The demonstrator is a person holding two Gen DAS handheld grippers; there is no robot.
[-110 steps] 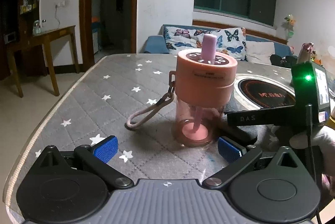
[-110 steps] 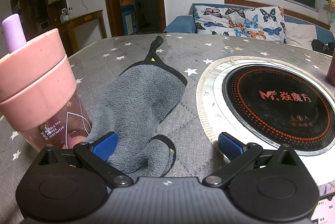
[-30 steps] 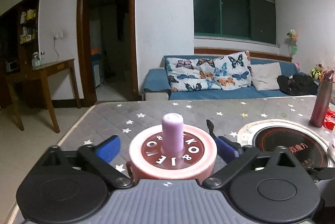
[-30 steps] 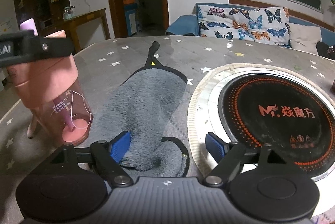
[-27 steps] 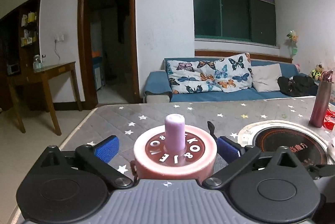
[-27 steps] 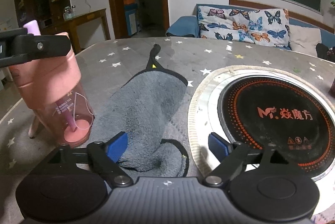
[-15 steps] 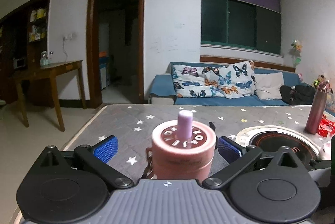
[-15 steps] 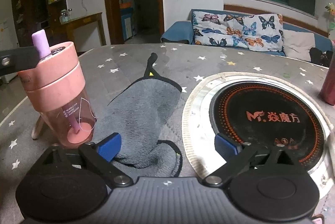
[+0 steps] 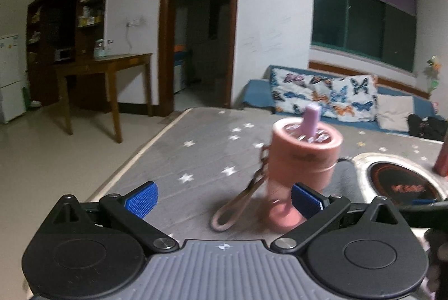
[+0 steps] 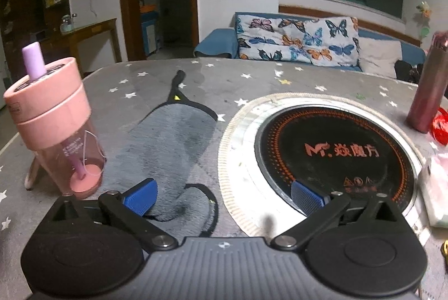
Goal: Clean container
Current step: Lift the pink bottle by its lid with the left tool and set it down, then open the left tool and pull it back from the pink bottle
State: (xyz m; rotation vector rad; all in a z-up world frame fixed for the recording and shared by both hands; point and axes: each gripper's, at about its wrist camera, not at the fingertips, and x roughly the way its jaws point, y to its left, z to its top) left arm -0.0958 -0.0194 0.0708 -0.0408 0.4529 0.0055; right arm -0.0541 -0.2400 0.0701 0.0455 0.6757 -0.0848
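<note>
A pink cup [image 9: 301,160] with a pink lid, a lilac straw and a loop strap stands upright on the grey star-patterned table [image 9: 196,157]. It also shows in the right wrist view [image 10: 56,126] at the left. My left gripper [image 9: 224,200] is open and empty, pulled back from the cup, which stands just beyond its right finger. A grey cloth [image 10: 173,146] lies flat next to the cup. My right gripper [image 10: 224,195] is open and empty, low over the near end of the cloth.
A round induction hob [image 10: 330,154] is set into the table right of the cloth. A dark red bottle [image 10: 428,92] stands at the far right, with a white packet [image 10: 436,188] near it. The table's left edge [image 9: 134,160] is close to the cup.
My left gripper, earlier close over the cup's lid, has backed away and swung left, so the cup now stands free. My right gripper has risen slightly over the cloth.
</note>
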